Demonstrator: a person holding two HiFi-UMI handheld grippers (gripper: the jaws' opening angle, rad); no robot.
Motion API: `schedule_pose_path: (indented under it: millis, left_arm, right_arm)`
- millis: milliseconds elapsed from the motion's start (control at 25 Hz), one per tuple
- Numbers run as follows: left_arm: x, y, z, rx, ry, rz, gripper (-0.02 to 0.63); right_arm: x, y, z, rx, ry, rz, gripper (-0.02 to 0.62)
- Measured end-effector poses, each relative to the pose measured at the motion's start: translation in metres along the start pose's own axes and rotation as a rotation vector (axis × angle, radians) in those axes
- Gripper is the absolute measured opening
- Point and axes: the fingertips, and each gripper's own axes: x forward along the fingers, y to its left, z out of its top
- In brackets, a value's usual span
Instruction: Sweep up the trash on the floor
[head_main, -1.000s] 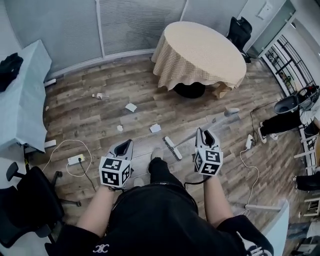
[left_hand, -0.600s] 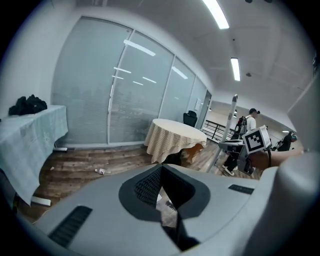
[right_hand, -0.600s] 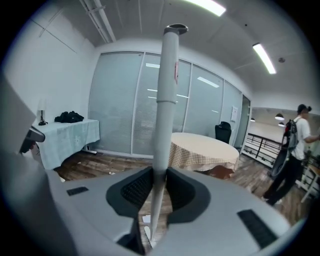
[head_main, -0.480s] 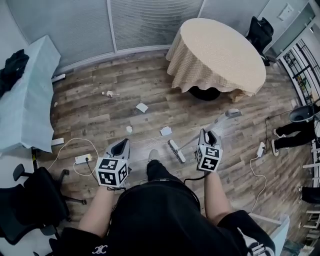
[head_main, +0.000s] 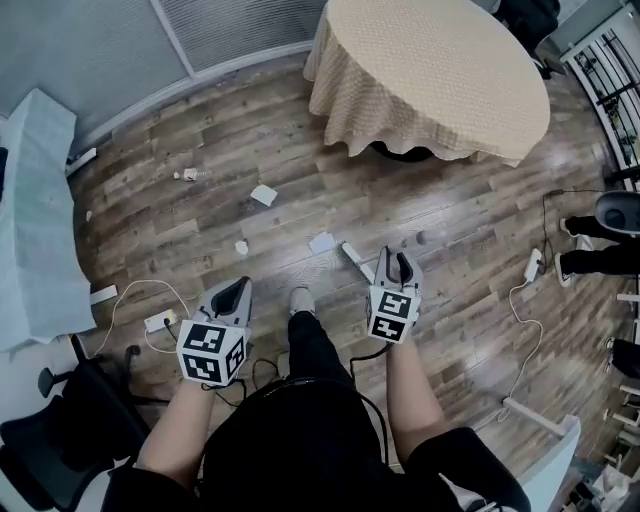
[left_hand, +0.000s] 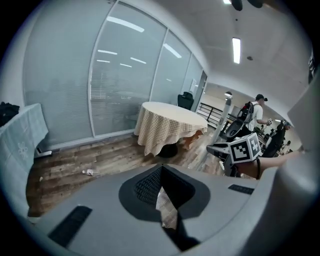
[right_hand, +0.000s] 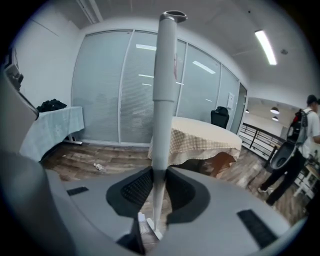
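My right gripper (head_main: 393, 262) (right_hand: 159, 176) is shut on a white broom handle (right_hand: 164, 90), which stands nearly upright between its jaws. The broom head (head_main: 352, 255) rests on the wooden floor just right of a white paper scrap (head_main: 322, 242). More trash lies further out: a second paper piece (head_main: 263, 194), a small crumpled scrap (head_main: 241, 247) and a little bottle (head_main: 190, 175) (left_hand: 89, 172). My left gripper (head_main: 236, 287) (left_hand: 160, 172) hangs over the floor at the left, shut with nothing in it.
A round table with a beige cloth (head_main: 430, 70) stands ahead to the right. A light blue covered table (head_main: 35, 220) is at the left. A power strip with cable (head_main: 158, 322) and an office chair (head_main: 60, 430) are near my left. A person (head_main: 600, 260) stands at the right.
The view has shifted forward and turned. The broom handle has gone from leaning right to nearly upright, and the broom head now sits close beside the paper scrap.
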Motion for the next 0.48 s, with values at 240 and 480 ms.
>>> schedule_pose_path:
  millis: [240,480]
  left_arm:
    - [0.051,-0.006,0.017,0.026,0.076,-0.022,-0.005]
    - [0.062,0.021,0.013,-0.026,0.125,0.034,-0.005]
  right_arm:
    - [0.069,-0.017,-0.002,-0.008,0.018,-0.045,0.092]
    - [0.122,0.015,-0.019,-0.074,0.072,0.037,0.091]
